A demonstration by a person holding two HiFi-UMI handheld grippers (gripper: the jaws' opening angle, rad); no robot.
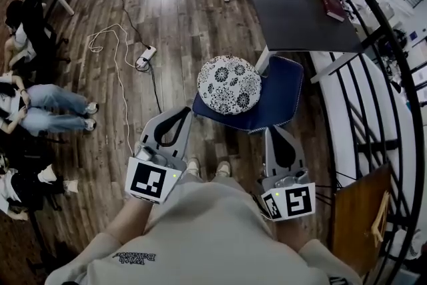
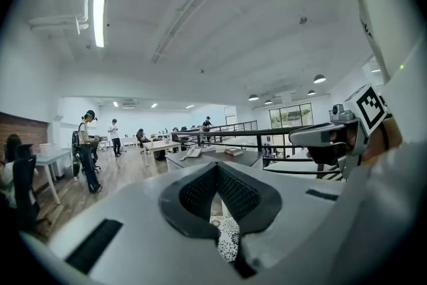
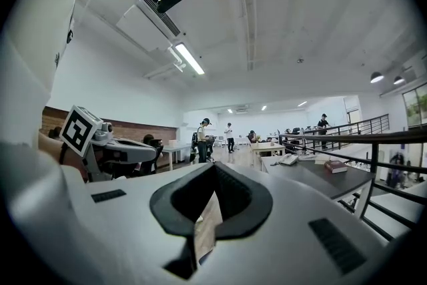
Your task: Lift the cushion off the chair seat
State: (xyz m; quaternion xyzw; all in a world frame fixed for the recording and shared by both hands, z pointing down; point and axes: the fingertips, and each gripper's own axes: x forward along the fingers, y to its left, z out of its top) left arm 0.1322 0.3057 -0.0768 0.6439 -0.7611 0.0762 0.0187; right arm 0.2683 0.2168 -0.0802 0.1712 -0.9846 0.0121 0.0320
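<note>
Cushion (image 1: pixel 229 85): round, black-and-white floral print, lying on the blue chair seat (image 1: pixel 283 87), offset toward the seat's left edge and just in front of the dark desk (image 1: pixel 287 3).

Head view: the left gripper (image 1: pixel 177 115) and right gripper (image 1: pixel 278 135) are both held close to my body. Their tips are short of the chair and neither touches the cushion.

Left gripper view: the jaw tips meet and nothing is gripped. A sliver of the cushion's print (image 2: pixel 227 240) shows through the slit below the tips.

Right gripper view: the jaws are closed and empty, with only floor visible through the gap.

Step in hand, as I judge it, is the approach. Both pairs of jaws need to open before I reach in. I would take the cushion at opposite edges and pinch the soft rim rather than the crown. Then I would raise both sides evenly so it doesn't fold or slide off the seat.
</note>
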